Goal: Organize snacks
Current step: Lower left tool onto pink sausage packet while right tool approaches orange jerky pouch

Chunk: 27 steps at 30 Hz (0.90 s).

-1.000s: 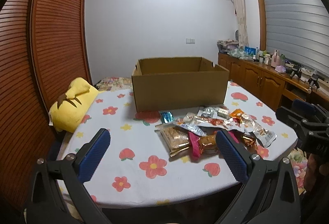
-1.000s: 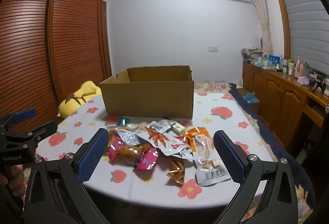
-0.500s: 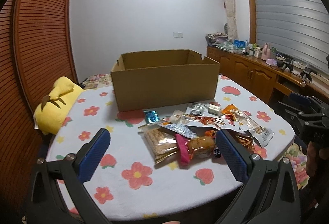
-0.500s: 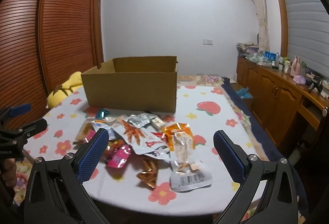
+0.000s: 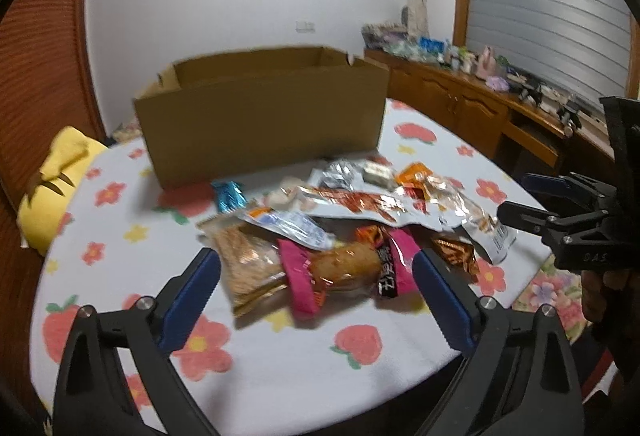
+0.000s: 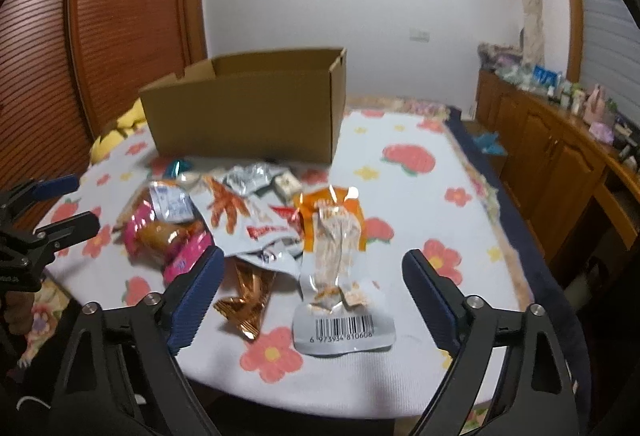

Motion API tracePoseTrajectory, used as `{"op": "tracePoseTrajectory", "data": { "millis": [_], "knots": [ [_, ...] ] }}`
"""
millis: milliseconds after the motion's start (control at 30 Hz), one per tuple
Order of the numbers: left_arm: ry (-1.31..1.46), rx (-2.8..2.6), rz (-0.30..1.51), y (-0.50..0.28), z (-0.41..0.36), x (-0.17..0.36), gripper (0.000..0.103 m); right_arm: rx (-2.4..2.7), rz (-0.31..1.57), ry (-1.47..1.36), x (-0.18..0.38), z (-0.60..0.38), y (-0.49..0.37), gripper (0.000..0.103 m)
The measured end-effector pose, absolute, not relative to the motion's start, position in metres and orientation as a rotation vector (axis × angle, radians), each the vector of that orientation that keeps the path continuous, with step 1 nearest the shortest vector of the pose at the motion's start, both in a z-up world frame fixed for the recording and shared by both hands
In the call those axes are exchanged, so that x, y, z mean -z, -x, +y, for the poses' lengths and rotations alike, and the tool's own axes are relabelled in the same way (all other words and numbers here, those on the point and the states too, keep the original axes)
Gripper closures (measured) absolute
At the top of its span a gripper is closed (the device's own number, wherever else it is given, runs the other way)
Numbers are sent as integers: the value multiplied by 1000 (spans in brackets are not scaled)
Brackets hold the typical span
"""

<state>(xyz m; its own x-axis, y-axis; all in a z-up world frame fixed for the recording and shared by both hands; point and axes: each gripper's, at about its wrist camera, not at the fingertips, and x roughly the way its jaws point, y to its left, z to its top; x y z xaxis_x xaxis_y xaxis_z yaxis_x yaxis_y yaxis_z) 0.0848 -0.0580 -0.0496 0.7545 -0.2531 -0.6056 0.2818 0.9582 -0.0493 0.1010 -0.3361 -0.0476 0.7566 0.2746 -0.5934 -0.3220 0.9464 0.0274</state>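
Cardboard box (image 5: 260, 124) behind heaped snack packets (image 5: 344, 232) — both grippers' jaws closing, empty.

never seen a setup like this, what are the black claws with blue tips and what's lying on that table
Those claws are two-finger grippers that a person holds, one in each hand, each with a camera looking along its fingers. One picture is from the left gripper, the other from the right gripper. Both are closing slightly but hold nothing yet. On the flowered tablecloth stands an open cardboard box, with a pile of snack packets in front. The left gripper frames a pink-wrapped bun; the right frames a clear packet with a barcode. A yellow plush lies at the table's edge.
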Motion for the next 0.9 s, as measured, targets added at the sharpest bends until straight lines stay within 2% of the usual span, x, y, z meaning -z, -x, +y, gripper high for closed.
{"op": "tracePoseTrajectory", "data": {
  "millis": [100,200,267,567,667,900],
  "knots": [
    [-45,310,697,-96,-63,57,14,-327,680,81,57,-337,-108,13],
    [-44,325,733,-105,-67,63,16,-326,690,83,61,-337,-109,13],
    [-41,329,751,-110,-70,66,24,-326,695,84,62,-337,-110,13],
    [-57,282,835,-130,-80,81,24,-324,704,80,66,-340,-118,13],
    [-85,257,829,-133,-83,87,16,-327,706,78,67,-339,-118,13],
    [-130,239,814,-139,-88,94,9,-333,710,81,69,-337,-120,13]
  ]
}}
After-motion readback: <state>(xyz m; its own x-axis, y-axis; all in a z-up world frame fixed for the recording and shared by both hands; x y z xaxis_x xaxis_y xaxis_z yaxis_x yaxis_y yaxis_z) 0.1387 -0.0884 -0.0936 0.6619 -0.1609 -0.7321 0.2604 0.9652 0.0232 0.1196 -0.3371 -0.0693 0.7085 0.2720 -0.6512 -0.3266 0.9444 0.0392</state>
